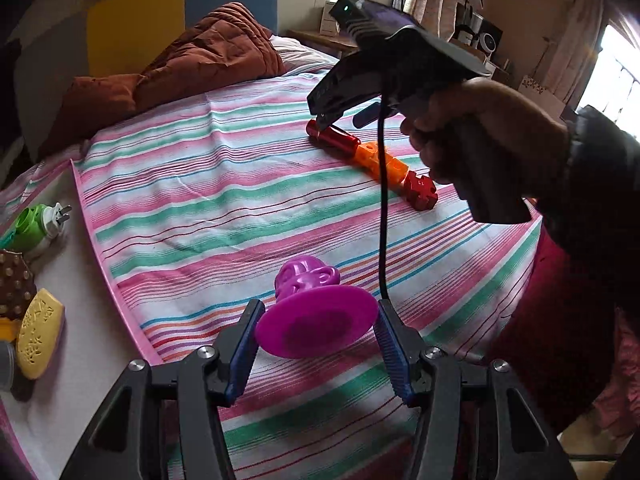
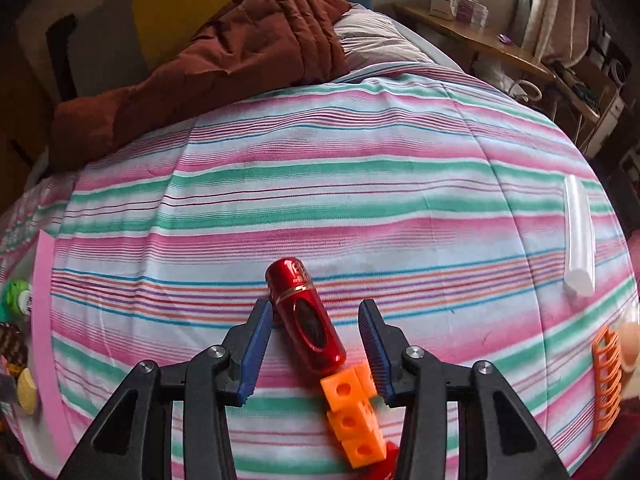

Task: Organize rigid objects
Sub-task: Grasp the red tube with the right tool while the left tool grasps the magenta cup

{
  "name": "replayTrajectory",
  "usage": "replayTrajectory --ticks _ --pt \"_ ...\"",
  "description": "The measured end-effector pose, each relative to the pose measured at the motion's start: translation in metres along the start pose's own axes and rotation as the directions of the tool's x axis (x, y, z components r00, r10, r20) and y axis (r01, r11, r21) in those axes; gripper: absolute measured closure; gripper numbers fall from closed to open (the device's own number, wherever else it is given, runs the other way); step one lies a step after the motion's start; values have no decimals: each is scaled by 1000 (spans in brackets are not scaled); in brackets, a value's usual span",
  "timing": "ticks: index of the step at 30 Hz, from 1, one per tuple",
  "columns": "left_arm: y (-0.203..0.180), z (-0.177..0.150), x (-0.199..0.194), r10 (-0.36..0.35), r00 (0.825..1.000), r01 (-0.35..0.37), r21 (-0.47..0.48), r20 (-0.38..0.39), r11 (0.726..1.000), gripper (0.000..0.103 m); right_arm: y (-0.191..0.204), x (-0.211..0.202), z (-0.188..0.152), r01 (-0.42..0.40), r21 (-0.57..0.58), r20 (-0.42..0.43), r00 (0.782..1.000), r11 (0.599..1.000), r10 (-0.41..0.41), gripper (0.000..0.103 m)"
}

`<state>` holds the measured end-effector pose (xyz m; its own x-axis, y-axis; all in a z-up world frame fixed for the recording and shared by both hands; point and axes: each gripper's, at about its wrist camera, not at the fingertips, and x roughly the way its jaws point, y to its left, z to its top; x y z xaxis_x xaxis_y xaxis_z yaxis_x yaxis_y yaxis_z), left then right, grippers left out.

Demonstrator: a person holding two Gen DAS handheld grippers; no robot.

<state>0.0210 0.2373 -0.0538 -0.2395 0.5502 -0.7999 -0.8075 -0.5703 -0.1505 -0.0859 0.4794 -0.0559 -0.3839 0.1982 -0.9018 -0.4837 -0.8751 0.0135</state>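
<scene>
The striped bedsheet (image 2: 360,184) serves as the ground for everything here. Near its front middle, the left gripper (image 1: 318,330) has its blue-padded fingers (image 1: 244,344) clamped on the round base of a magenta plastic toy (image 1: 316,320), which lies tipped on its side with the knobbly top pointing away toward the sheet's centre. Farther across the sheet, toward its right side, the right gripper (image 2: 316,344) hangs with its fingers spread apart on either side of a red metallic cylinder (image 2: 306,316); neither pad (image 2: 254,350) clearly touches it in the right wrist view. That cylinder lies flat on the sheet at the head of a diagonal row, with an orange block of holed cubes (image 2: 354,420) just behind it and a red cross-shaped piece (image 1: 420,192) at the row's near end. At the sheet's left border, off the stripes, sit a green plug-in device (image 1: 36,224), a yellow perforated oval (image 1: 40,332) and a brown studded object (image 1: 14,284). On the sheet's right side lie a white translucent stick (image 2: 578,232) and, nearer the edge, an orange ribbed clip (image 2: 606,384). A rust-brown quilt (image 2: 240,48) is bunched at the sheet's far end.
</scene>
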Motion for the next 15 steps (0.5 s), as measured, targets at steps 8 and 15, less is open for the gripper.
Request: replayTrajectory --ticks 8,15 --pt "14 -5 -21 5 1000 -4 -59 22 998 47 30 25 -9 -32 -157 -64 998 987 22 77" --pt "23 -6 -53 46 996 -38 -104 77 994 47 76 7 -49 -134 -317 -124 987 939 99 76"
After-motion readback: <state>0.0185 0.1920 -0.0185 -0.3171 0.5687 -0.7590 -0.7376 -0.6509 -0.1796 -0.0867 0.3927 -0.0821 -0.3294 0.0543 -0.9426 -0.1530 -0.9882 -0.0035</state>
